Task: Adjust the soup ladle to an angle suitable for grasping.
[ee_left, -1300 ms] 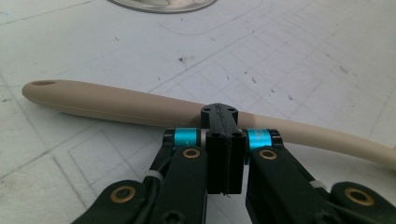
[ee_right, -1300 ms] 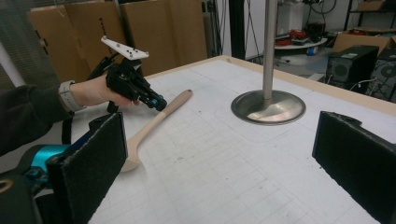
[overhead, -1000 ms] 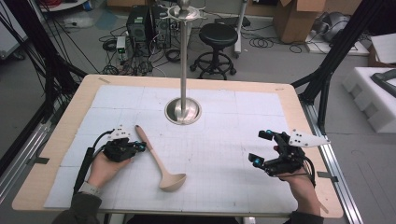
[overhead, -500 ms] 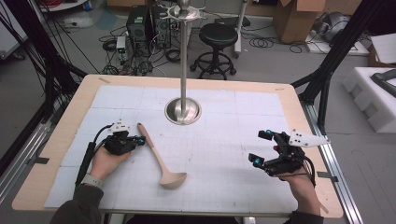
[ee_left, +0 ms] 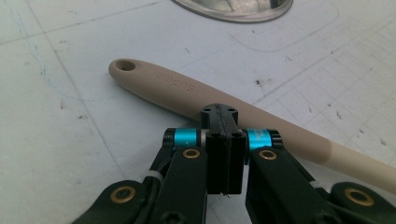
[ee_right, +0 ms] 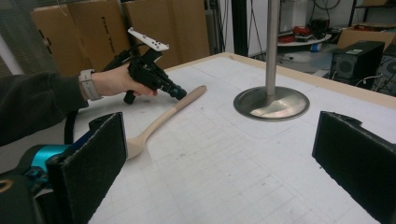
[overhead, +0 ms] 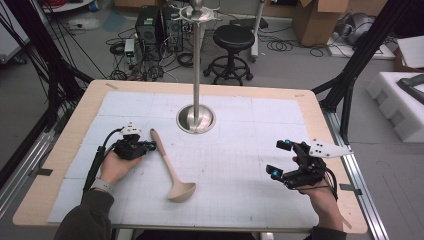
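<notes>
A beige ladle (overhead: pixel 172 167) is lying flat on the white gridded mat of the table (overhead: pixel 60 165), left of the middle. Its handle end, pierced with a hanging hole, is pointing toward the far edge, and its bowl is resting nearer the person's edge. A metal stand (overhead: pixel 196 117) with a round base and an upright pole is standing on the table's middle, toward the far edge, just beyond the handle end.

The left gripper (overhead: pixel 149 145) is being held low at the left side of the table, its tips being aimed at the upper part of the ladle's handle. In the left gripper view its jaws are pressed together with no gap between them, and nothing is being gripped; the closed tips of the left gripper (ee_left: pixel 219 116) are seen right at the handle, though contact cannot be confirmed.

The right gripper (overhead: pixel 280 159) is being held near the right edge of the table, well apart from the ladle. Its jaws are spread wide, and nothing is being held between them. In the right gripper view the left hand (ee_right: pixel 114 80) is seen beside the ladle's handle.
</notes>
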The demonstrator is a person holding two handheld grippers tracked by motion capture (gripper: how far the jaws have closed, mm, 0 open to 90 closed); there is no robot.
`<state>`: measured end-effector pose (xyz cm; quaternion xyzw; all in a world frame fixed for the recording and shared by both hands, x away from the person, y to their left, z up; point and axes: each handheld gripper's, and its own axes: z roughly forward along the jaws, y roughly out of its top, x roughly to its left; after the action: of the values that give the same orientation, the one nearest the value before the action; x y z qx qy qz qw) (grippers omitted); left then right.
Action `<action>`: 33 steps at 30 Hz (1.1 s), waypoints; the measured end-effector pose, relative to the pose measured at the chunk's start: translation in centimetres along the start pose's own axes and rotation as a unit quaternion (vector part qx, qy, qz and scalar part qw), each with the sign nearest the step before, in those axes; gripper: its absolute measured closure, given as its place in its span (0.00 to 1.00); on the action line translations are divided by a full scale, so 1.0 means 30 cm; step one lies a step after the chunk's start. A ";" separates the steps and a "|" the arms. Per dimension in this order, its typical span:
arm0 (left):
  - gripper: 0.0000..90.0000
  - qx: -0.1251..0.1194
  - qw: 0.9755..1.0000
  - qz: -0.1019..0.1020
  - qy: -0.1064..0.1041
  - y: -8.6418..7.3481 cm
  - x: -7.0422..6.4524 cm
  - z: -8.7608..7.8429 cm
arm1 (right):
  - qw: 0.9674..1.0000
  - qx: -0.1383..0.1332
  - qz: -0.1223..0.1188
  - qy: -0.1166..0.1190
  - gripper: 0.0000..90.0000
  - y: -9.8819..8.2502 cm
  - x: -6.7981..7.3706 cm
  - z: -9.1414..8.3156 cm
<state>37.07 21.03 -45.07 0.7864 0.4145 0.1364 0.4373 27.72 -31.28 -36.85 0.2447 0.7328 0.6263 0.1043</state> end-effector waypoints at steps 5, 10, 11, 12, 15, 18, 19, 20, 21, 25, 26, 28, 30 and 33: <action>1.00 -0.006 1.000 -0.002 -0.005 0.005 0.011 0.013 | 1.000 -0.001 0.000 0.001 0.02 0.000 -0.001 -0.002; 1.00 -0.012 1.000 0.003 -0.010 0.014 0.011 0.023 | 1.000 0.000 0.001 0.001 0.02 -0.002 -0.001 -0.003; 1.00 -0.011 1.000 0.004 -0.010 0.015 0.010 0.025 | 1.000 0.000 0.001 0.001 0.02 -0.002 -0.001 -0.003; 1.00 -0.012 1.000 0.007 -0.009 0.017 0.008 0.028 | 1.000 -0.001 0.001 0.001 0.02 -0.003 -0.001 -0.002; 1.00 -0.012 1.000 0.009 -0.009 0.021 0.006 0.033 | 1.000 0.001 0.003 0.000 0.02 -0.005 0.001 -0.002; 1.00 -0.011 1.000 0.012 0.000 0.022 0.001 0.034 | 1.000 0.001 0.001 -0.001 0.02 -0.008 0.001 -0.004; 1.00 -0.011 1.000 0.016 0.001 0.022 -0.001 0.033 | 1.000 0.001 0.001 -0.001 0.02 -0.008 0.001 -0.004; 1.00 -0.016 1.000 0.017 -0.001 0.022 -0.007 0.029 | 1.000 0.003 0.006 -0.001 0.02 -0.011 0.001 -0.006; 1.00 -0.018 1.000 0.017 -0.002 0.024 -0.012 0.027 | 1.000 0.003 0.006 -0.001 0.02 -0.011 0.001 -0.006; 1.00 -0.026 0.999 0.033 -0.018 0.041 -0.062 -0.010 | 1.000 0.006 0.007 -0.003 0.02 -0.020 -0.003 -0.009; 1.00 -0.025 0.999 0.038 -0.024 0.044 -0.083 -0.019 | 1.000 0.003 0.007 -0.004 0.02 -0.021 -0.003 -0.013; 1.00 -0.018 0.997 0.060 -0.037 0.047 -0.130 -0.038 | 1.000 0.001 0.007 -0.006 0.02 -0.020 -0.003 -0.016; 1.00 -0.011 0.996 0.077 -0.051 0.046 -0.178 -0.049 | 1.000 -0.003 0.007 -0.007 0.02 -0.018 -0.001 -0.021; 1.00 -0.007 0.994 0.093 -0.064 0.040 -0.238 -0.058 | 1.000 -0.006 0.005 -0.006 0.02 -0.015 0.003 -0.025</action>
<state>32.29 16.18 -42.04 0.8257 0.3092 0.1285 0.4540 27.21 -31.92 -37.14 0.2519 0.7273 0.6294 0.1068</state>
